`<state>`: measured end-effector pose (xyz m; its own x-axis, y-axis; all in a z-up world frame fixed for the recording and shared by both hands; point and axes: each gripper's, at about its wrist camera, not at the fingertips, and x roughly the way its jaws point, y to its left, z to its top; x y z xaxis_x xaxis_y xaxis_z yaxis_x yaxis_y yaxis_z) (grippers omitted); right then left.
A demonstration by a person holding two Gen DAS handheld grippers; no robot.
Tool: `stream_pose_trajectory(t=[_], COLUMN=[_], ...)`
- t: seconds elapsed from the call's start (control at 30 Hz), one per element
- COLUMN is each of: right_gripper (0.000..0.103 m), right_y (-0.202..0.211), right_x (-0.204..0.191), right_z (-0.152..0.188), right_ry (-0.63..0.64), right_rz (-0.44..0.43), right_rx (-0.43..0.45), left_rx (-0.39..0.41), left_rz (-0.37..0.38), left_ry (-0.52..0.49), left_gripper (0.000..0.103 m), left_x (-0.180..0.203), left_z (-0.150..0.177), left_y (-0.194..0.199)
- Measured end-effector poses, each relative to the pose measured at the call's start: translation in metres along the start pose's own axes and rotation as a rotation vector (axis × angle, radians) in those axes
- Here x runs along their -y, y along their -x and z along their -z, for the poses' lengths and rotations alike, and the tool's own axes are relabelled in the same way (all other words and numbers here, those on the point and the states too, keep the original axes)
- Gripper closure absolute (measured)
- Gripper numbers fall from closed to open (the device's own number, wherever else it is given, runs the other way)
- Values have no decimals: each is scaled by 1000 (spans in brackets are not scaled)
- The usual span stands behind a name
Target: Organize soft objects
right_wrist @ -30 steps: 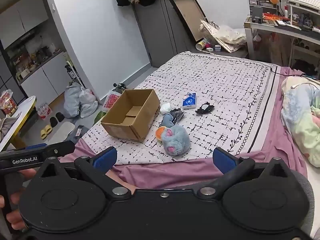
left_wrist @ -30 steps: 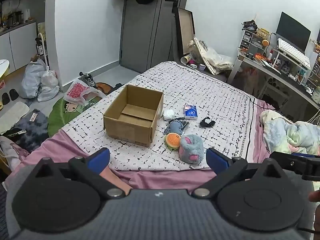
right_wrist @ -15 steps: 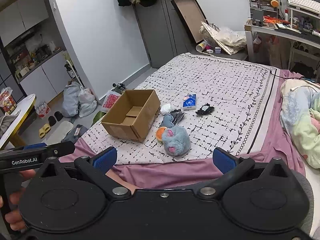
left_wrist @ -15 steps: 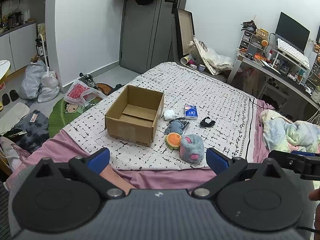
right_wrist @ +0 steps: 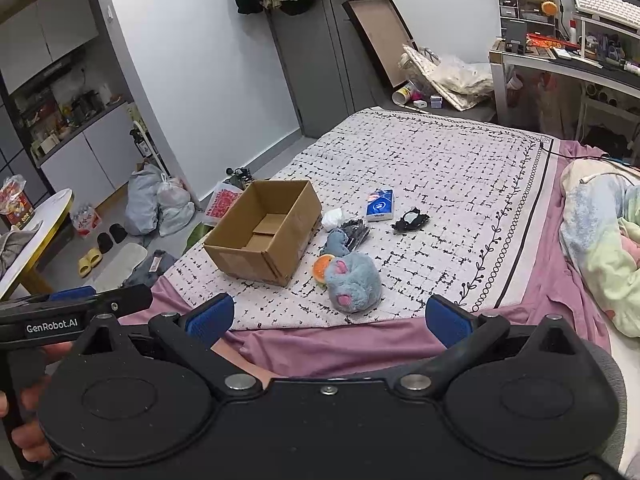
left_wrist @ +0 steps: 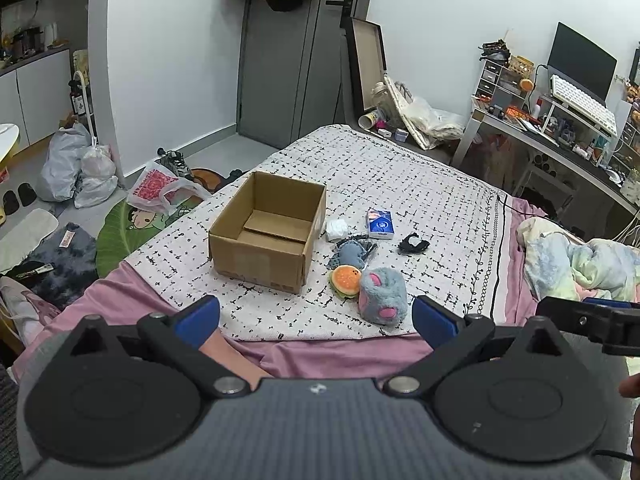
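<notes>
An open, empty cardboard box (left_wrist: 267,232) (right_wrist: 266,232) stands on the patterned bed cover. Right of it lie a grey-blue plush mouse (left_wrist: 382,295) (right_wrist: 353,281), an orange burger plush (left_wrist: 346,281) (right_wrist: 321,267), a small blue-grey plush (left_wrist: 350,252) (right_wrist: 336,241), a white soft wad (left_wrist: 337,229) (right_wrist: 332,217), a blue tissue pack (left_wrist: 380,223) (right_wrist: 379,204) and a black fabric piece (left_wrist: 414,243) (right_wrist: 411,219). My left gripper (left_wrist: 316,318) is open and empty, short of the bed's near edge. My right gripper (right_wrist: 330,318) is open and empty, likewise back from the objects.
The bed (left_wrist: 440,208) has a pink sheet at its near edge and a bundled blanket (left_wrist: 580,256) on the right. A desk (left_wrist: 560,136) with monitor stands far right. Bags (left_wrist: 76,168) and mats lie on the floor left.
Both grippers have drifted slightly toward the bed; the box and toys appear a little closer. Nothing on the bed has moved.
</notes>
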<state>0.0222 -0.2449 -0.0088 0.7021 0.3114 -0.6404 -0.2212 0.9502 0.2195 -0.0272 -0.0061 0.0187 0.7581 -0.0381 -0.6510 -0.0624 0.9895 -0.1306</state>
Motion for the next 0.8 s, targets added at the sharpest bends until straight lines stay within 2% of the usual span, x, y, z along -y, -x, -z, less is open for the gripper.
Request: stream_pose_trajectory(t=[0.8], right_gripper=[0], right_y=[-2], right_x=[6], right_z=[0], right_ry=[-23], right_rz=[18], right_rx=[6], left_rx=[6], left_rz=[31], left_ry=[-17], left_gripper=[1], left_x=[8], left_z=[2], left_y=[-9])
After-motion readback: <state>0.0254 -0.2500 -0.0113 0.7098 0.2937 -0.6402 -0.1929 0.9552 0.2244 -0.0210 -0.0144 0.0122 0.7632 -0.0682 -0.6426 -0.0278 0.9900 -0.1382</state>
